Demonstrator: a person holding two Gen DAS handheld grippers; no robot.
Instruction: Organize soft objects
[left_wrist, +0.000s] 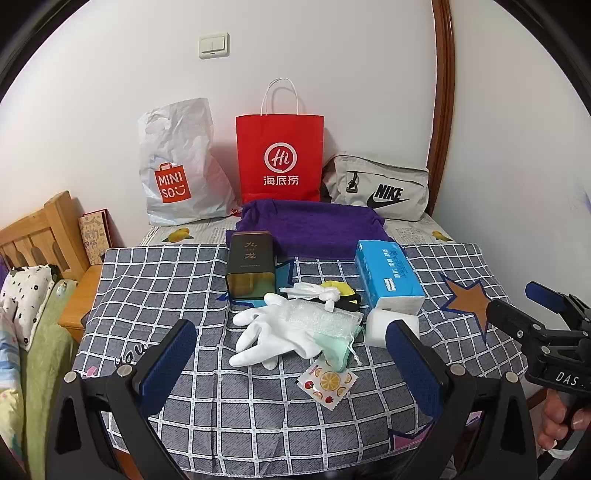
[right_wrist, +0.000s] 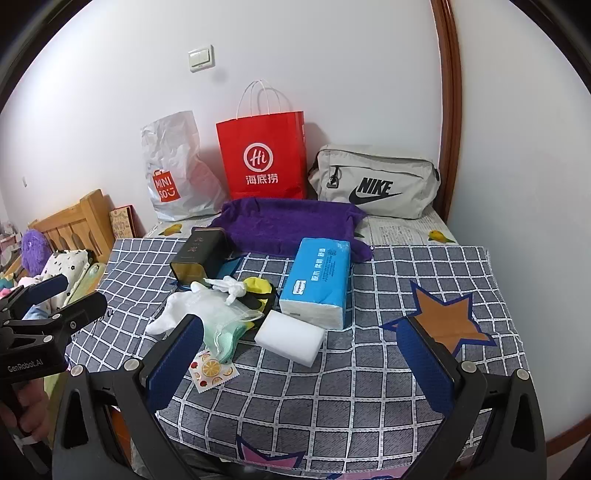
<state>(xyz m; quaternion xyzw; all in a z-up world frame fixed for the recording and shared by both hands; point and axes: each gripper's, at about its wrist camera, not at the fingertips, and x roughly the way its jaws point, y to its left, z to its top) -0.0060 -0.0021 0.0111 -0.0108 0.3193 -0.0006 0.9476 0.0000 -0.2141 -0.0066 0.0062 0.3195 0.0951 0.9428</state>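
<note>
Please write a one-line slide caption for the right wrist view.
Open right gripper hovers over checked cloth before white sponge, tissue pack and gloves.

Support surface: bed, covered by a grey checked cloth with star patches. Landmark: blue tissue pack, lying on the cloth.

- Left of it: dark tea tin, upright.
- Behind it: purple towel, spread flat, its edge touching the pack.
- In front, touching: white foam block.
- Front-left: heap of white gloves, bubble wrap and a mint pouch.
- In front of the heap: fruit-print sachet.
- Far behind, at the wall: Miniso bag, red paper bag, Nike pouch.
</note>
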